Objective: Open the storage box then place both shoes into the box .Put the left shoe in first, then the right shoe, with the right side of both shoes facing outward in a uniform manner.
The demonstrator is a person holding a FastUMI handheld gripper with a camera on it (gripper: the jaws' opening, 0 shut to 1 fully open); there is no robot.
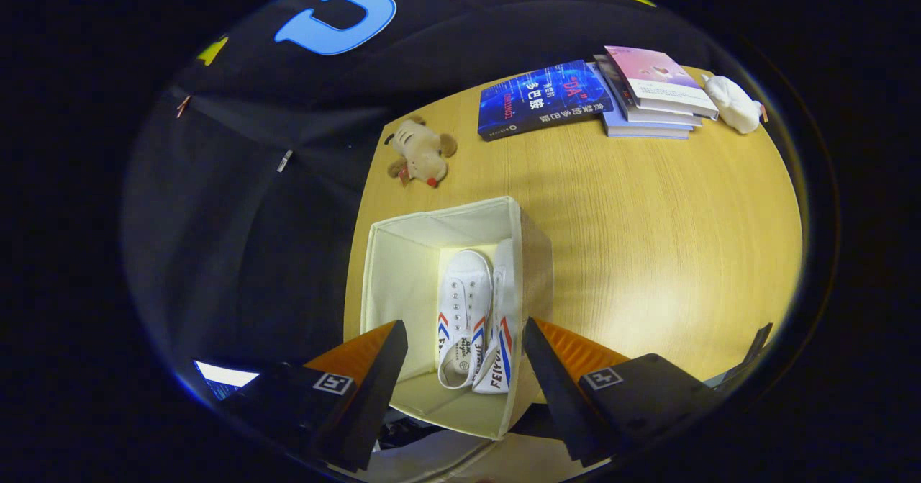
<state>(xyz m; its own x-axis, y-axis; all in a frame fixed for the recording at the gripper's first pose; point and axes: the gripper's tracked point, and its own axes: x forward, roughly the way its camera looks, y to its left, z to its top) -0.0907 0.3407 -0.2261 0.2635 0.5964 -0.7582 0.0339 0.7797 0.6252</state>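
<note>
An open cream fabric storage box (392, 267) stands on the wooden table, just ahead of my fingers. Inside it lie two white canvas shoes with red and blue stripes. One shoe (462, 310) lies with its laced top facing up. The other shoe (506, 310) stands on its side against the box's right wall, striped side showing. My gripper (464, 339) hovers above the near end of the box, open, with the shoes' heels seen in the gap between its fingers. Neither finger touches a shoe.
A small plush animal (421, 153) lies beyond the box near the table's far left corner. A blue book (543, 99) and a stack of books (658, 94) rest at the far edge, with a white plush toy (734, 104) beside them. Bare tabletop (662, 253) spreads right of the box.
</note>
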